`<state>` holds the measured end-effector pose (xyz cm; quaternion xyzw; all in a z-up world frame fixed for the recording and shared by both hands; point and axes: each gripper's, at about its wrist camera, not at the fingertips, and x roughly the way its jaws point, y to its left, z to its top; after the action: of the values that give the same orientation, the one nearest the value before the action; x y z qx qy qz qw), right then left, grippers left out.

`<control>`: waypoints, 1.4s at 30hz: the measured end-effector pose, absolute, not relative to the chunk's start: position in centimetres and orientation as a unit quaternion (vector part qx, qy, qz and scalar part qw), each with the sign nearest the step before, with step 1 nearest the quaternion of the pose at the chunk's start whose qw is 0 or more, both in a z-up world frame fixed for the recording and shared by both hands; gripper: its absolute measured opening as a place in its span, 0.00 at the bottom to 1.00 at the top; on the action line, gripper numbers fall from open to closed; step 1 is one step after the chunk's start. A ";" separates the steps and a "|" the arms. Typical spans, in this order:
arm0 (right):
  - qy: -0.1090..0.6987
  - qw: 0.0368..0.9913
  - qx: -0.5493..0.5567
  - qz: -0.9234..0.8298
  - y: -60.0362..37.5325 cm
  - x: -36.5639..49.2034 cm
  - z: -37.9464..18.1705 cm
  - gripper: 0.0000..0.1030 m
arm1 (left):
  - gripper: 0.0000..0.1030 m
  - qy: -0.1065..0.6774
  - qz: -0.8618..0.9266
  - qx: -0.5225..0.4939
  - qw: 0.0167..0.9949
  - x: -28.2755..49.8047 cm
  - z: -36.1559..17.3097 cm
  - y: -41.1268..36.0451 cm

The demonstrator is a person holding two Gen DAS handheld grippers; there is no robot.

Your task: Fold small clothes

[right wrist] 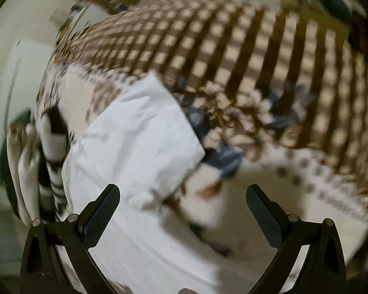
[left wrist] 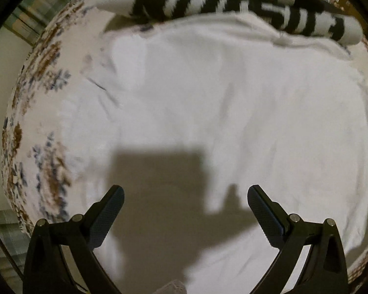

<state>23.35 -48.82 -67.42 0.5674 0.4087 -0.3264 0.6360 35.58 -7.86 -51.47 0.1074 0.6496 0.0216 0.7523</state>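
In the left wrist view a white garment (left wrist: 208,103) lies spread out almost flat over a floral-printed cloth (left wrist: 46,78) that covers the surface beneath. The garment is plain white, lightly creased, with soft wrinkles running across it and a slightly rumpled stretch along its far edge. It fills most of the cloth's middle and reaches close to the cloth's right edge, while the brown and blue flower border shows bare along the left edge. Along the far edge of the cloth lies a black-and-white patterned piece of clothing (left wrist: 232,9), its near side touching or overlapping the white garment's far edge. The left gripper (left wrist: 185,197) hangs above the near part of the white garment with its fingers spread wide and nothing between them; its dark shadow falls on the fabric just ahead.

The right wrist view is blurred. Here the white garment (right wrist: 132,132) sits at the left of the floral-printed cloth (right wrist: 232,112), one corner pointing toward the cloth's patterned middle. The black-and-white patterned piece (right wrist: 53,147) lies along the garment's left side, touching it. Farther off is a brown checked cover (right wrist: 232,41). The right gripper (right wrist: 183,196) is also spread wide and holds nothing, poised over the garment's near corner and the cloth beside it.
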 end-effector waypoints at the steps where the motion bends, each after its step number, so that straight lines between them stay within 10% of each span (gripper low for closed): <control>1: 0.395 0.630 0.586 -0.322 -49.1 23.4 -68.6 1.00 | 1.00 0.652 0.022 0.106 0.750 35.8 -52.2 -8.2; 8: 0.287 0.631 0.650 -0.313 -49.4 24.5 -72.2 0.96 | 1.00 0.655 0.036 0.110 0.747 35.4 -54.7 -10.0; 14: 0.245 0.615 0.674 -0.329 -51.0 25.4 -73.1 0.30 | 1.00 0.652 0.049 0.089 0.751 35.8 -54.8 -10.2; 18: 0.251 0.638 0.644 -0.340 -52.2 25.6 -71.3 0.17 | 1.00 0.652 0.051 0.078 0.752 35.6 -54.6 -9.9; 33: 0.415 0.811 0.335 -0.241 -37.8 39.4 -61.7 0.06 | 1.00 0.643 0.076 0.029 0.761 34.7 -53.0 -3.3; 42: 0.580 0.801 0.118 -0.091 -20.4 43.9 -68.6 0.10 | 1.00 0.638 0.120 0.003 0.760 34.6 -52.4 4.8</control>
<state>43.91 -20.37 -68.56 0.1181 0.5797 -0.0906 0.8011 34.59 4.82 -52.36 0.0033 0.6383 0.1202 0.7604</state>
